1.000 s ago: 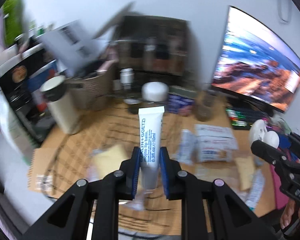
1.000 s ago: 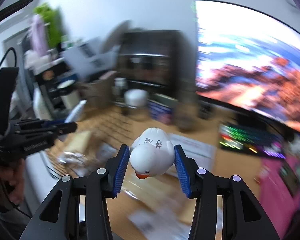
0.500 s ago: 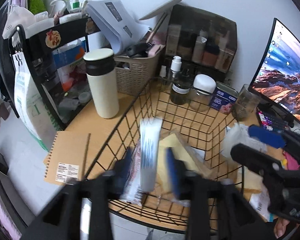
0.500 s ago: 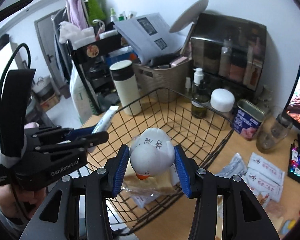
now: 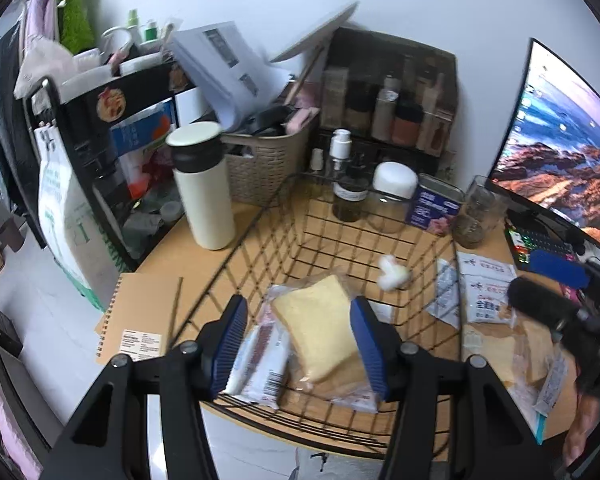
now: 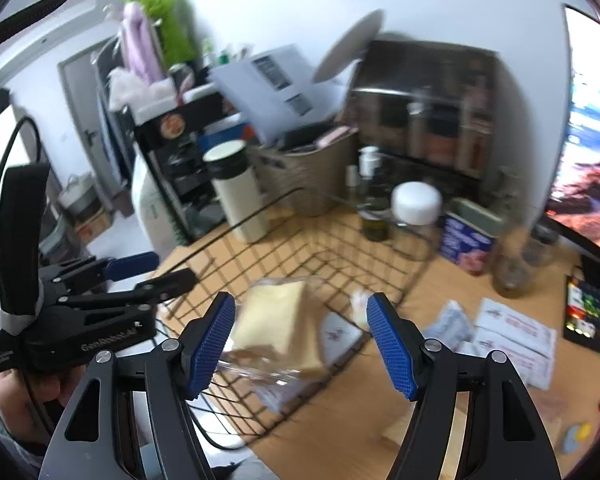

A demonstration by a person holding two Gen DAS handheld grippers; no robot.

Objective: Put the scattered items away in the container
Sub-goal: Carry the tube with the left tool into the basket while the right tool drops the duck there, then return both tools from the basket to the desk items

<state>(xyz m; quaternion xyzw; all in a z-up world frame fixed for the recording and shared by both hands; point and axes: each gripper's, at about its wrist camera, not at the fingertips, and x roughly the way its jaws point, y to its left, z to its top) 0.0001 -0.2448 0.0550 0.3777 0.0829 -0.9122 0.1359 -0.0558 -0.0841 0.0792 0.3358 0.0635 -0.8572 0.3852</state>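
Note:
A black wire basket [image 5: 256, 240] [image 6: 416, 276] stands on the wooden desk. Inside it lie a bagged bread slice [image 5: 316, 328] [image 6: 276, 324], a white tube [image 5: 244, 360] beside a flat packet [image 5: 268, 356], and a white duck toy [image 5: 392, 274] [image 6: 358, 304]. My left gripper [image 5: 298, 348] is open and empty above the basket's near end. My right gripper [image 6: 302, 344] is open and empty above the basket; it also shows at the right of the left wrist view [image 5: 552, 292]. White sachets [image 5: 484, 284] [image 6: 512, 332] and bagged bread [image 5: 528, 348] lie on the desk right of the basket.
A cream flask [image 5: 204, 188], a woven basket [image 5: 260, 168], bottles [image 5: 348, 192], a white-lidded jar [image 5: 392, 196], a blue tin [image 5: 436, 208] and a glass [image 5: 476, 216] stand behind the basket. A notebook [image 5: 140, 316] lies to its left, a monitor [image 5: 560, 140] and keyboard [image 5: 540, 244] to its right.
Both grippers have opened. The left one has let go of the tube and the right one of the duck; both now lie in the basket.

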